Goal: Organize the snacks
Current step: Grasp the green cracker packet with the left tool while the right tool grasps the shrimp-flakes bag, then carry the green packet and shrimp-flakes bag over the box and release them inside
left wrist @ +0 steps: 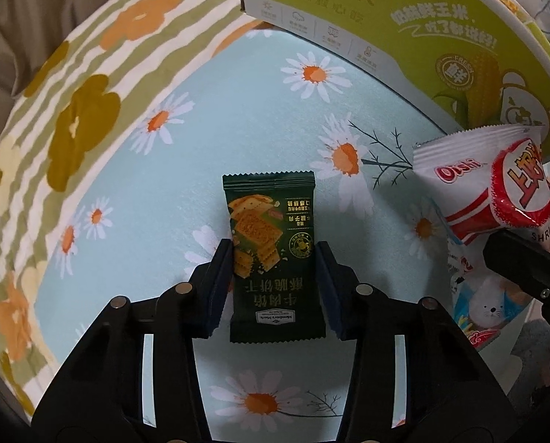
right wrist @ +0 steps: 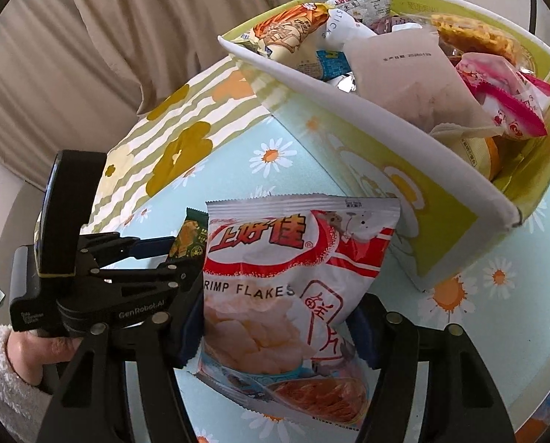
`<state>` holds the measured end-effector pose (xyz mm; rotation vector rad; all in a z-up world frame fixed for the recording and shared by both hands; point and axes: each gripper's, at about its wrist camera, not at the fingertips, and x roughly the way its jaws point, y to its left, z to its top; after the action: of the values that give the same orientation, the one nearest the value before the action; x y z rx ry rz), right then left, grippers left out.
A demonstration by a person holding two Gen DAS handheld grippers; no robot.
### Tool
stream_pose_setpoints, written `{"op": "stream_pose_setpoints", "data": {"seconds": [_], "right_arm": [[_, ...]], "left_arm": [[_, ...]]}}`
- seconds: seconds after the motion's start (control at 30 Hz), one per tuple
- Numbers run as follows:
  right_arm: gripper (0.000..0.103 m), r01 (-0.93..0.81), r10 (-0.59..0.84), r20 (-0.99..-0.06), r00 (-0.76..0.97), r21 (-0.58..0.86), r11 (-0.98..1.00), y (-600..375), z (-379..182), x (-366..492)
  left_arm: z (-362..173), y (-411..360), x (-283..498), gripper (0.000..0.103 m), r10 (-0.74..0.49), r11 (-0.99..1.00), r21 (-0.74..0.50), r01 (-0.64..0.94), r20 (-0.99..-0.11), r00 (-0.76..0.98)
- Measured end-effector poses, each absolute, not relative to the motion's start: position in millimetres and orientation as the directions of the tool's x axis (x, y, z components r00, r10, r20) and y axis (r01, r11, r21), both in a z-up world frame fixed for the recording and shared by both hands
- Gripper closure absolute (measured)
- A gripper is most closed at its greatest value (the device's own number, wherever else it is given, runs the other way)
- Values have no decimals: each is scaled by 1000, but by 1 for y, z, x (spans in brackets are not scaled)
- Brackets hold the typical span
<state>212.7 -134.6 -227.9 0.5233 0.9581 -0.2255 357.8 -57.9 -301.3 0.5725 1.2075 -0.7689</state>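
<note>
The dark green foil biscuit packet (left wrist: 273,258) is pinched at mid-length between the left gripper (left wrist: 273,258) fingers, above the daisy-print tablecloth (left wrist: 201,147). It looks light, crinkly and slippery, its biscuits likely brittle, so a gentle side grip suits. Just right, the right gripper (right wrist: 275,328) is clamped on a puffy white-and-red shrimp flakes bag (right wrist: 293,277). Far right stands the green cardboard box (right wrist: 367,118), already crowded with snacks; its near wall must be cleared.

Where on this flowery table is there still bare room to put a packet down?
Bare daisy cloth lies left of the dark green biscuit packet, up to the striped cloth. Rightward is crowded: the white shrimp flakes bag and the full yellow-green cardboard box.
</note>
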Motion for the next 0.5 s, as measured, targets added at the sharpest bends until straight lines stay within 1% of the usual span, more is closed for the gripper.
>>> {"op": "stream_pose_setpoints", "data": {"seconds": [0.1, 0.2, 0.33, 0.5], "right_arm": [[42, 397, 53, -823, 566, 328, 857, -137, -222, 211], [42, 367, 69, -816, 574, 332, 869, -135, -212, 211], [42, 299, 101, -791, 603, 342, 891, -128, -192, 213], [42, 183, 162, -726, 668, 372, 910, -123, -149, 215]], "left_arm": [[-298, -54, 357, 63, -229, 636, -25, 771, -961, 157], [-282, -44, 359, 62, -257, 659, -39, 751, -950, 177], [-251, -29, 359, 63, -287, 701, -52, 712, -933, 215], [-202, -13, 357, 62, -324, 744, -64, 665, -905, 276]]}}
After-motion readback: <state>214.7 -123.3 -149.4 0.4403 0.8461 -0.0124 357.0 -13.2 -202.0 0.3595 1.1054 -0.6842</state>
